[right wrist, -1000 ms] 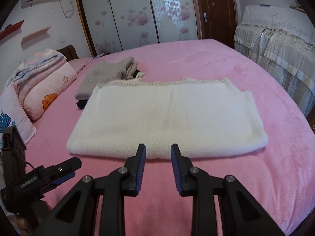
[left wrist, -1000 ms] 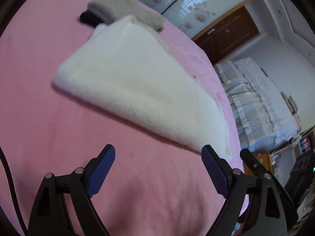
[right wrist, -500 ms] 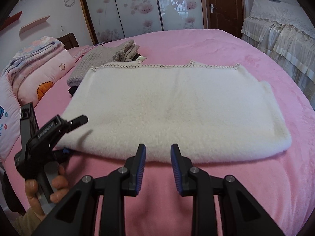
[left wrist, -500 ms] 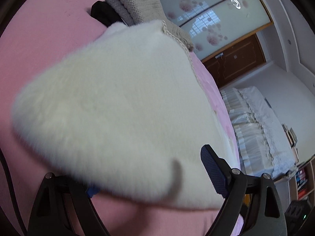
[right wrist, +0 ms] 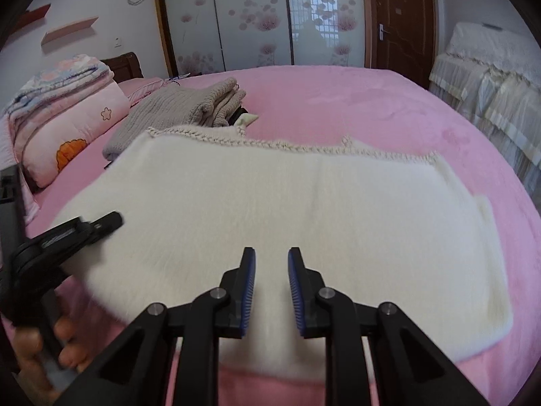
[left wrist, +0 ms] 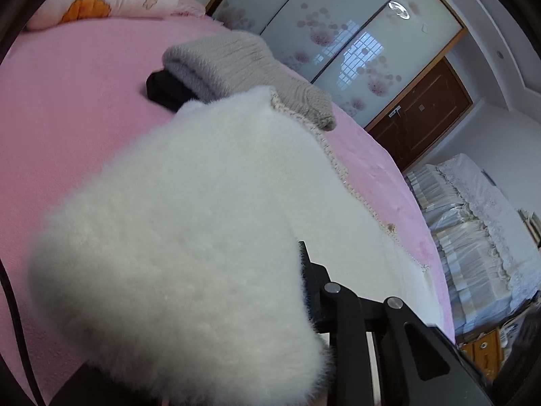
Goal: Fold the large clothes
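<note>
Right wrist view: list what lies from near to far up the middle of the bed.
Right gripper → white fluffy garment → its braided trim edge → bare pink bedspread → flowered sliding wardrobe doors.

I see the folded garment (right wrist: 287, 220) lying flat on the bed (right wrist: 389, 108), its trimmed edge on the far side. Behind its far left corner sits a folded sweater (right wrist: 175, 108) on the bed, with a dark item (left wrist: 165, 91) under it. A stack of bedding (right wrist: 64, 118) lies left of the sweater. The wardrobe (right wrist: 257, 17) stands behind the bed, the door (right wrist: 402, 17) to its right. My left gripper (right wrist: 101, 226) sits at the garment's near left edge; my right gripper (right wrist: 270, 291) is over its near edge, at the middle.
</note>
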